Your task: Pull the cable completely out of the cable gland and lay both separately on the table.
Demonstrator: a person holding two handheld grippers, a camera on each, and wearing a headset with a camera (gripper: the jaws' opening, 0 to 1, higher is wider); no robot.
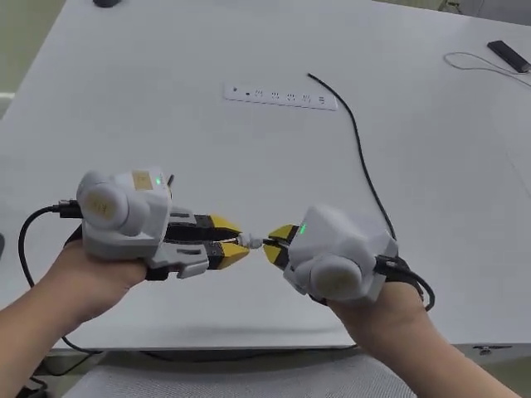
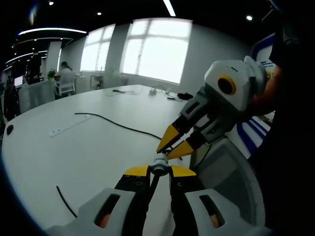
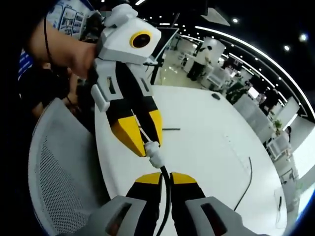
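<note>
A small white cable gland [image 1: 250,242] hangs in the air above the table's near edge, between the two grippers. My left gripper [image 1: 236,240] is shut on the gland [image 2: 159,164], and the black cable [image 2: 153,184] runs back between its yellow-tipped jaws. My right gripper [image 1: 275,243] faces it tip to tip and is shut on the cable [image 3: 166,189] just past the gland [image 3: 153,152]. In the right gripper view the left gripper [image 3: 151,147] comes down from the upper left. In the left gripper view the right gripper [image 2: 165,152] reaches in from the right.
On the white table [image 1: 166,133] a white power strip [image 1: 280,96] lies at the back, with a black cord [image 1: 361,157] running toward the right front. A dark flat device [image 1: 508,55] and a thin white wire [image 1: 473,60] lie far right. A mesh chair [image 3: 64,167] stands below the table's edge.
</note>
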